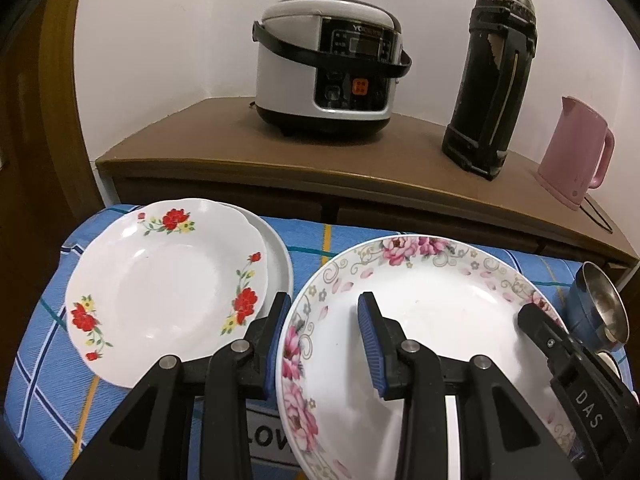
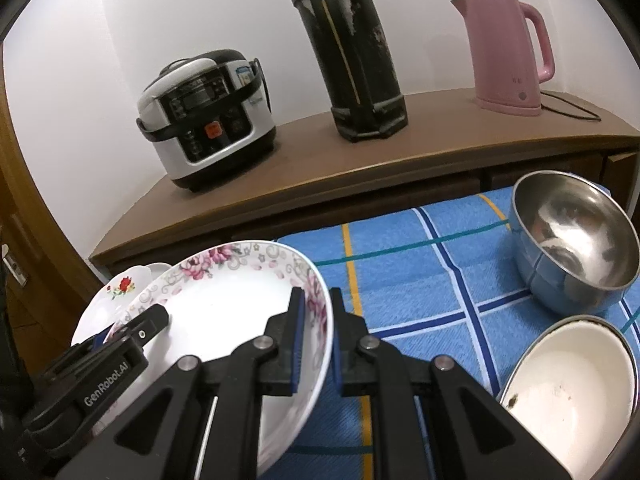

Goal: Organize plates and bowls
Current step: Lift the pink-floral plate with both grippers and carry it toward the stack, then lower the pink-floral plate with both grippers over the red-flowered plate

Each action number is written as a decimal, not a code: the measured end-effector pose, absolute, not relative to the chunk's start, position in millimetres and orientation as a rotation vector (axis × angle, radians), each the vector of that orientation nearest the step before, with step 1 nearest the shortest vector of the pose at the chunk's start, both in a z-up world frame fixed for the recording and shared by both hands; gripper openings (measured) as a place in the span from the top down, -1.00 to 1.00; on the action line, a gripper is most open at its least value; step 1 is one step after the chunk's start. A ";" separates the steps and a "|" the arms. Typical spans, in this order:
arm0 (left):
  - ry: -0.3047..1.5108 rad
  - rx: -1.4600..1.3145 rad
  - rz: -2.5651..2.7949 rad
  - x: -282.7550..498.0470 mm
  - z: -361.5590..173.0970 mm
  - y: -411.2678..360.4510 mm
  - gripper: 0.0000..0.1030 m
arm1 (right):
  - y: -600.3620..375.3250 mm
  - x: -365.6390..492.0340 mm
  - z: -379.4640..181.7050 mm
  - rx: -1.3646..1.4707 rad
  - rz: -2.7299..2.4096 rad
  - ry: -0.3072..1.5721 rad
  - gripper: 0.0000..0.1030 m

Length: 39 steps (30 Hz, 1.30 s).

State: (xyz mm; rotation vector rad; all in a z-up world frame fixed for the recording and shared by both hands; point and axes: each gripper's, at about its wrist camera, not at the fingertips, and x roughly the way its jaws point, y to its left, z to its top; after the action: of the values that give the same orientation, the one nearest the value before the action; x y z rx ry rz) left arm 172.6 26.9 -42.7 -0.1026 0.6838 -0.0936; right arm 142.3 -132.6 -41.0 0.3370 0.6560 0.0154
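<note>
Both grippers are clamping the glossy pink-flowered plate: left gripper pinching its left rim, right gripper its right.

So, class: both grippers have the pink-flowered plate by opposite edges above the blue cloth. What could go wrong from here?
1. The right gripper pinches only the thin rim of the pink-flowered plate, and the left gripper straddles the opposite rim more loosely, so the plate might tilt or slip.
2. The red-flowered plate lies close beside it; a swing that way could knock rims.
3. The steel bowl and white bowl crowd the other side.
</note>
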 end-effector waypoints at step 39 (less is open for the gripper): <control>0.577 -0.138 -0.012 114.2 2.3 90.0 0.27 | -77.5 101.0 4.6 0.312 0.120 0.579 0.78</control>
State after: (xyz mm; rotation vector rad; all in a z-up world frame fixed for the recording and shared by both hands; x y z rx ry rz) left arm 114.2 90.0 2.3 -0.1384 0.5765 -0.0122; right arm 101.0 -77.5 4.6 0.3120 0.5791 0.1202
